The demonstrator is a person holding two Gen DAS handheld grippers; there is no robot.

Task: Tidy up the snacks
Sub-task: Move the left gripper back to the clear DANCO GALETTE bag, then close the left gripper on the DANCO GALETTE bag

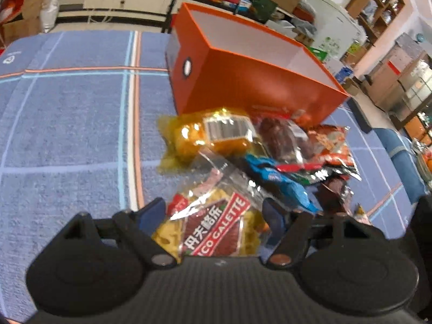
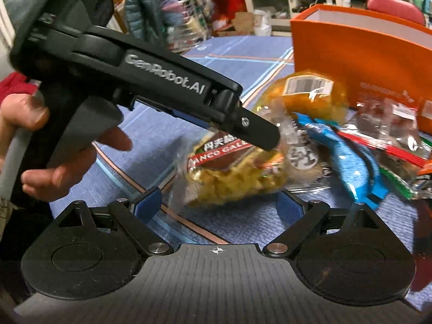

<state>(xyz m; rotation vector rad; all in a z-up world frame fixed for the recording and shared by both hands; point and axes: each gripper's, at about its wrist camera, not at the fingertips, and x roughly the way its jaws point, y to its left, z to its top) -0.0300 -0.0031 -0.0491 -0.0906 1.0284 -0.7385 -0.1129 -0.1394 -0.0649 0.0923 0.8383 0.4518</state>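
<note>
In the right wrist view, a hand [image 2: 40, 145] at the left edge grips the left tool [image 2: 259, 135], which slants down toward centre frame. It is closed on the clear waffle packet [image 2: 232, 170], held just above the blue checked surface [image 2: 243, 224]. The right tool [image 2: 218, 202] at the bottom stands wide open and empty. Right of centre, a yellow bag [image 2: 305, 94], a blue wrapper [image 2: 351, 159] and other snacks lie heaped. The orange box [image 2: 364, 62] stands open at upper right.

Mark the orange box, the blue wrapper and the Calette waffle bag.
orange box [image 1: 259, 86], left wrist view, near side wall
blue wrapper [image 2: 351, 159], right wrist view, mid-length
Calette waffle bag [image 1: 216, 229], left wrist view, red label
</note>
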